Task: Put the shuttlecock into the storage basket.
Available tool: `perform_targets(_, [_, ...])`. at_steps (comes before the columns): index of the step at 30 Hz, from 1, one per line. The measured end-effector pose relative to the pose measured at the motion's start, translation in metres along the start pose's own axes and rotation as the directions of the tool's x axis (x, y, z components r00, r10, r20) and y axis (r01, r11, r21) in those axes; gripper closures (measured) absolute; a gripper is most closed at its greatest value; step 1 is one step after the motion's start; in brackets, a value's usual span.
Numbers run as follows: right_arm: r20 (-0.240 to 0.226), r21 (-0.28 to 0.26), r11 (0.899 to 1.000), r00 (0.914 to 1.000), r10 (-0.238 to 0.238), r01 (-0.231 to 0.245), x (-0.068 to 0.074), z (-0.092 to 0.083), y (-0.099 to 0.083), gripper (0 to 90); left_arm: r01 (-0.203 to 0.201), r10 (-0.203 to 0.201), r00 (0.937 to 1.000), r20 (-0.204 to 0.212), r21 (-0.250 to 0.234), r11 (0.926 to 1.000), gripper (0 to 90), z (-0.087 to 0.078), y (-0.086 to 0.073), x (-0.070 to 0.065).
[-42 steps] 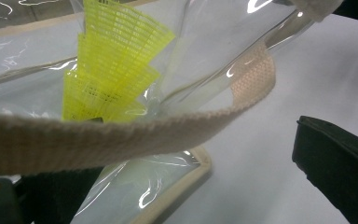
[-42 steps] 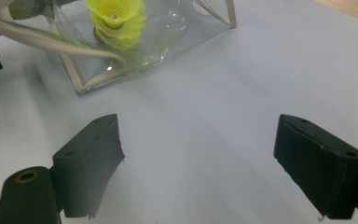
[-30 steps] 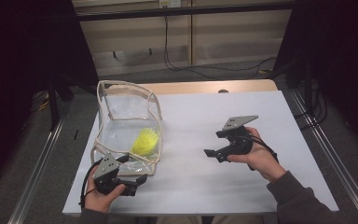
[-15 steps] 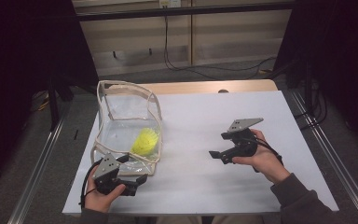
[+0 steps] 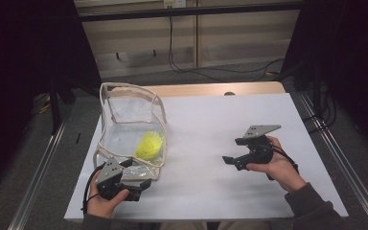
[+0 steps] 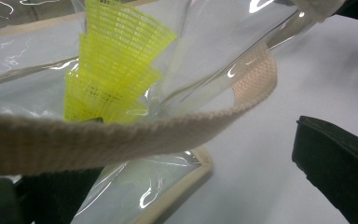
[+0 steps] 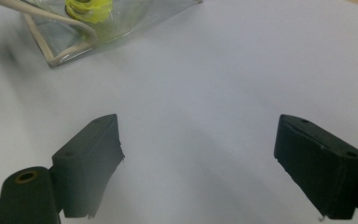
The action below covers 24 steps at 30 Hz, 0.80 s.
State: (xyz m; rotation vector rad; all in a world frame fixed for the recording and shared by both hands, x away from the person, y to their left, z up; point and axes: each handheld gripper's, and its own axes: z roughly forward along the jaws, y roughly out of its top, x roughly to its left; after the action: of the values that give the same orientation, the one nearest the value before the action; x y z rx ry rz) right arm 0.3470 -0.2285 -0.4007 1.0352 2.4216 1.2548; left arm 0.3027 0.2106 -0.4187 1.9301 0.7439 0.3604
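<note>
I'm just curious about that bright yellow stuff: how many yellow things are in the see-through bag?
1. A single yellow mesh shuttlecock lies inside the clear bag, toward its near right corner. Nothing else yellow is visible.

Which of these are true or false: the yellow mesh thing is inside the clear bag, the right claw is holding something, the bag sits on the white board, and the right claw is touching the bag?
1. The yellow mesh shuttlecock lies inside the clear plastic bag with cream fabric trim. True.
2. The right claw grips something. False: its jaws stand open with nothing between them.
3. The bag sits on the white board. True.
4. The right claw touches the bag. False: it is apart from it, over bare board.
</note>
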Motion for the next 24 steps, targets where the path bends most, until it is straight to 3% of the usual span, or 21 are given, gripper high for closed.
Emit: perform_targets(24, [0.039, -0.003, 1.000, 0.9988, 0.031, -0.031, -0.010, -0.014, -0.030, 14.0, -0.002, 0.002, 1.0000, -0.002, 0.002, 1.0000, 3.2, 0.000, 0.000, -0.001])
